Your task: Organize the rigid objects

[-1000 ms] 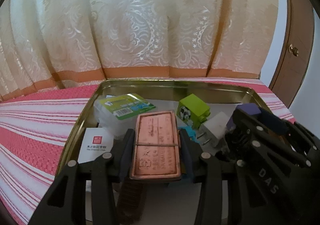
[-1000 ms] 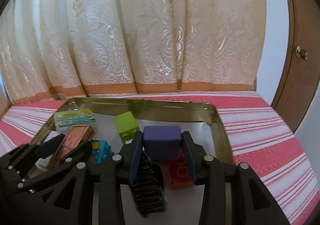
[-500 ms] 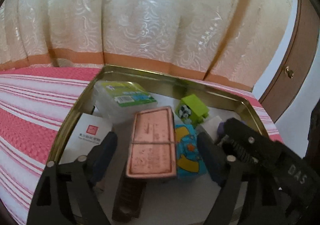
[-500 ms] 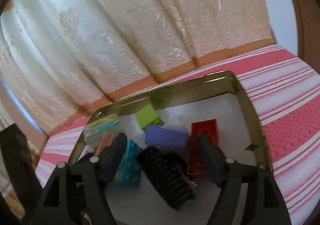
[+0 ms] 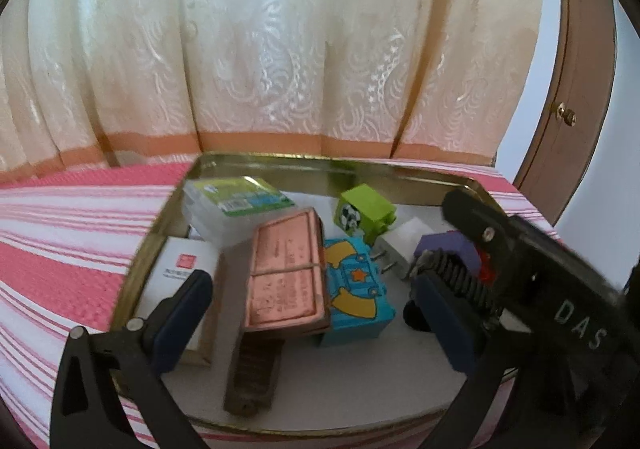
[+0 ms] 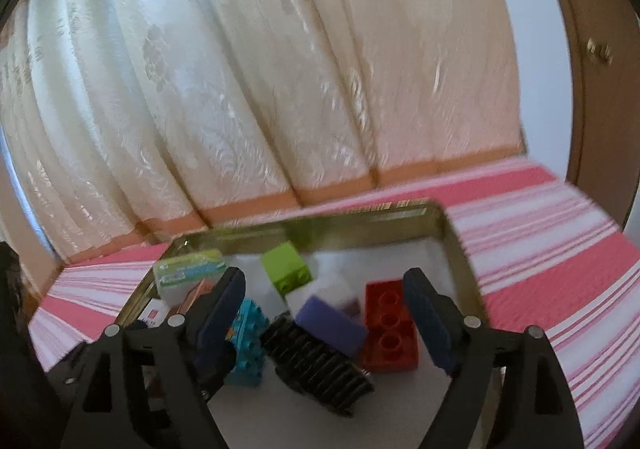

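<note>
Two grippers over a gold metal tray (image 5: 404, 169), lower half of both frames. Left gripper (image 5: 316, 313) jaws opening, spread wide, pads clear of the copper plate (image 5: 286, 273), which lies tilted at frame centre on a brown bar (image 5: 254, 373), beside a blue block (image 5: 356, 289). Right gripper (image 6: 326, 313) jaws opening, not pinching; purple block (image 6: 332, 323) lies free between them, resting on a black ribbed piece (image 6: 320, 365), red brick (image 6: 390, 329) just right. Green block (image 6: 286, 269) behind, mid-frame.

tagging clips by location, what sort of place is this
Probably a room in a home: a patterned cream curtain, a wooden door with a knob, and a pink striped cloth under a gold metal tray of toy blocks.
</note>
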A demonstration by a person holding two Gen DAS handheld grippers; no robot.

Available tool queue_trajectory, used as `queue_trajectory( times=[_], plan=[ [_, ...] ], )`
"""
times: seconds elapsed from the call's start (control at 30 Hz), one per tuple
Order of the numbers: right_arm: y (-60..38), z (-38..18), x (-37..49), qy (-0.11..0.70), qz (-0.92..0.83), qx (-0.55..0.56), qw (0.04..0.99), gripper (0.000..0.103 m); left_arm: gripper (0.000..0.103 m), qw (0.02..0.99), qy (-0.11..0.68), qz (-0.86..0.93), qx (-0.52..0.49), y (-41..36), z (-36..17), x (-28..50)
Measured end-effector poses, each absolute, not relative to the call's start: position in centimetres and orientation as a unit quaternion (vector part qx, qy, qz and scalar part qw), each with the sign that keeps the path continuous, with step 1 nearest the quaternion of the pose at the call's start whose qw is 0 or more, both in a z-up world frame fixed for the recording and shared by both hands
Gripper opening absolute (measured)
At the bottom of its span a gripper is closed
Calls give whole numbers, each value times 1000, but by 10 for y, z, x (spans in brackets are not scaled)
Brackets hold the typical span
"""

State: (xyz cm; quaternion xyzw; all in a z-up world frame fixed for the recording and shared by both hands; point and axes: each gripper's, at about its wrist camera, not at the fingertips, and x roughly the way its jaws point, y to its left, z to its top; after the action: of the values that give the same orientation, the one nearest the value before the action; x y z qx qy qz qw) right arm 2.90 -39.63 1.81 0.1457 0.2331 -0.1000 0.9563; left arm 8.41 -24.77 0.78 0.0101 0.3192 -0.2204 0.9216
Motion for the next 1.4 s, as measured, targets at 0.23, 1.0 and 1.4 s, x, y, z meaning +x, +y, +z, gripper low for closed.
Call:
queue_trajectory(
  times=[0.23,1.0,1.4],
  plan=[
    [-396,21,23,210,-121,130,961,83,103,937,291,-192,1,-232,16,81],
    [-367,35,-14,128,-194,61,971,83,103,968,212,-128,40,-213,27,61],
    [-357,34,-21,131,-208,45,968,88,103,961,229,-147,45,-217,25,63]
  ],
)
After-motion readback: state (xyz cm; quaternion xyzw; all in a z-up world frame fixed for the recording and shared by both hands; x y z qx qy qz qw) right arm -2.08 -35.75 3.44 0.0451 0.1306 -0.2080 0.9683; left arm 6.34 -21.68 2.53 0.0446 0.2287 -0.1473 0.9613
